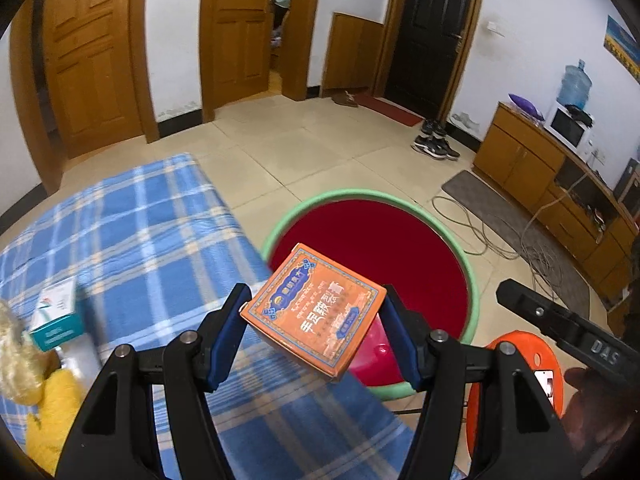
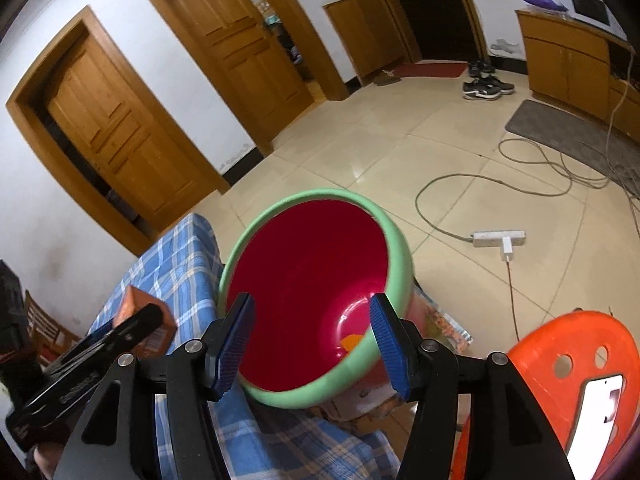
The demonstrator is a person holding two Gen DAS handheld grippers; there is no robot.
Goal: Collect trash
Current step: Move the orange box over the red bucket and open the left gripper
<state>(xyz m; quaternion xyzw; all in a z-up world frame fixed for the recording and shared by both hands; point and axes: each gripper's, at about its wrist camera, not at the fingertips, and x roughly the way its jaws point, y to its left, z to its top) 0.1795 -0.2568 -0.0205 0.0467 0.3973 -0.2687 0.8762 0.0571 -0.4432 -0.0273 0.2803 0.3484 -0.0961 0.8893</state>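
Note:
My left gripper point(image 1: 315, 300) is shut on an orange printed carton point(image 1: 316, 320), its blue pads pressing on the carton's two sides. It holds the carton over the near rim of a red bin with a green rim point(image 1: 360, 193). In the right wrist view my right gripper point(image 2: 314, 304) stands open above the bin point(image 2: 400, 248), with nothing between its fingers. A small orange scrap point(image 2: 352, 342) lies at the bin's bottom. The held carton point(image 2: 138, 304) shows at the left of that view.
A blue plaid cloth point(image 1: 140, 220) covers the surface left of the bin, with a teal and white box point(image 1: 56, 312) and a yellow plush thing point(image 1: 52, 400) on it. An orange stool point(image 2: 568, 344) stands to the right. Cables and a power strip point(image 2: 498, 237) lie on the floor.

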